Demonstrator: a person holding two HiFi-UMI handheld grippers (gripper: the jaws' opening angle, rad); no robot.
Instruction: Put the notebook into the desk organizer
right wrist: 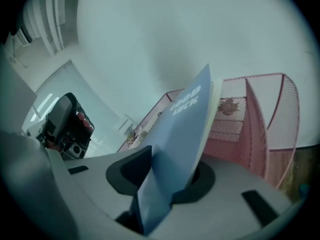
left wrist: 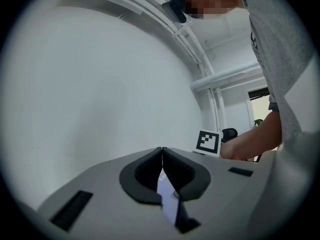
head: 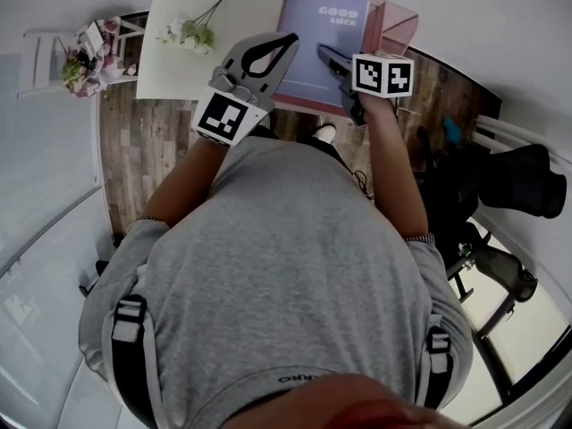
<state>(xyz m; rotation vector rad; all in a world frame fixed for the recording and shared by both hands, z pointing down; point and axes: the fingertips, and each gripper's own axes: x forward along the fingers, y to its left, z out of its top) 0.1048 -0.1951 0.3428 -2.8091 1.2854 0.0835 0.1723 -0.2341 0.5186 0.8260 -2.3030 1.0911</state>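
Observation:
The lavender notebook (head: 322,43) with "GOOD LUCK" on its cover stands on edge in front of the pink mesh desk organizer (head: 398,27). My right gripper (head: 329,59) is at its right edge. In the right gripper view the notebook (right wrist: 187,124) rises from between the jaws of that gripper (right wrist: 175,160), which is shut on its lower corner, and the organizer (right wrist: 260,114) stands just behind. My left gripper (head: 288,41) touches the notebook's left edge. Its jaws (left wrist: 161,150) meet at the tips, with only a lavender sliver showing through the gap.
A white tabletop (head: 179,61) carries a sprig of flowers (head: 190,34). A small white stand with flowers (head: 85,56) is at the far left. Dark chairs and gear (head: 523,181) crowd the right side over the wooden floor (head: 143,141).

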